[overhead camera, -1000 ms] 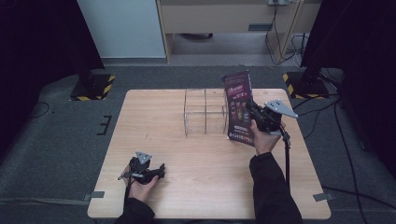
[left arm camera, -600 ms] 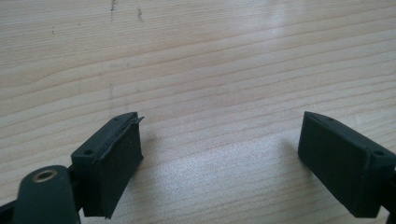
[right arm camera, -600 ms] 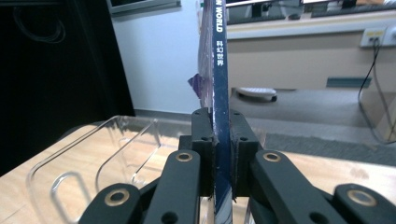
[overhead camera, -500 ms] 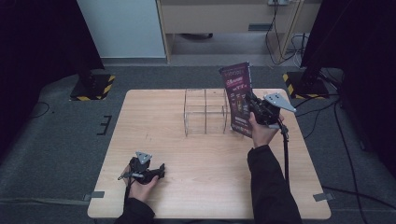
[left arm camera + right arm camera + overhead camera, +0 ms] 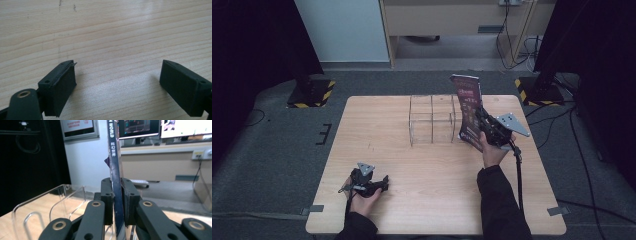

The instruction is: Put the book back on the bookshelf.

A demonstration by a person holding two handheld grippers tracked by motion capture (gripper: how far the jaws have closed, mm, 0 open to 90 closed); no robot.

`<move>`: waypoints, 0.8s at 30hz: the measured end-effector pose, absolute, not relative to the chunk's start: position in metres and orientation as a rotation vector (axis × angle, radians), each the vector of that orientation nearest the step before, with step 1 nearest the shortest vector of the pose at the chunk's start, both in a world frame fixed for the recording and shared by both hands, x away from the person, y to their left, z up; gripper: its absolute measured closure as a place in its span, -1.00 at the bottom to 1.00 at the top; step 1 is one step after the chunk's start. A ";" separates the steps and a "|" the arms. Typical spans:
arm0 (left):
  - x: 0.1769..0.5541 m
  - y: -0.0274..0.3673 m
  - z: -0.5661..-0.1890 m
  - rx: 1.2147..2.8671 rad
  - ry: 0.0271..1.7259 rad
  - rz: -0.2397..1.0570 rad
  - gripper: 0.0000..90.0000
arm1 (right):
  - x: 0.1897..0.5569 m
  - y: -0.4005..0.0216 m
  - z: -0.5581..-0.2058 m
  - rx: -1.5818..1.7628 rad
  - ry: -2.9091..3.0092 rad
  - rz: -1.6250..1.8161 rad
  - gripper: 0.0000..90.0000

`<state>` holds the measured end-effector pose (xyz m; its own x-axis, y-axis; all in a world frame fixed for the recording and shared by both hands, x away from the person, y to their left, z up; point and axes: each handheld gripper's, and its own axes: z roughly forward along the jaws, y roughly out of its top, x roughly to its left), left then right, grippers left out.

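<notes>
A thin dark purple magazine (image 5: 468, 110) stands upright, lifted off the table just right of a clear acrylic rack (image 5: 432, 120). My right gripper (image 5: 484, 124) is shut on its lower edge; in the right gripper view both jaws clamp the magazine's spine (image 5: 115, 172), with the rack (image 5: 47, 207) low on the left. My left gripper (image 5: 384, 181) rests near the table's front left, held by a hand. In the left gripper view it (image 5: 117, 82) stands open over bare wood, nothing between the jaws.
The wooden table (image 5: 382, 130) sits on grey carpet. A cable (image 5: 518, 170) trails from the right gripper toward the front edge. Black stands with yellow-striped bases (image 5: 312, 92) flank the far corners, and a wooden cabinet (image 5: 452, 20) stands behind.
The right gripper has carried the magazine slightly up and away from the person, closer to the rack's right side. The left gripper has stayed put.
</notes>
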<state>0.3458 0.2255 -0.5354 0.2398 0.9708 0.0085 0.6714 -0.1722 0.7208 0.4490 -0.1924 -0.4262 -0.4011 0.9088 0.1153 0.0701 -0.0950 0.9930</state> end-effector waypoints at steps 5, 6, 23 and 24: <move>0.346 0.225 -0.535 1.920 1.499 0.648 -0.72 | 0.445 -0.198 -0.431 1.114 1.518 1.553 0.81; 0.346 0.225 -0.535 1.919 1.499 0.648 -0.72 | 0.445 -0.199 -0.431 1.117 1.521 1.554 0.80; 0.346 0.225 -0.535 1.920 1.500 0.648 -0.73 | 0.426 -0.203 -0.434 1.115 1.626 1.460 0.72; 0.346 0.225 -0.535 1.920 1.500 0.648 -0.73 | 0.426 -0.203 -0.434 1.117 1.630 1.451 0.72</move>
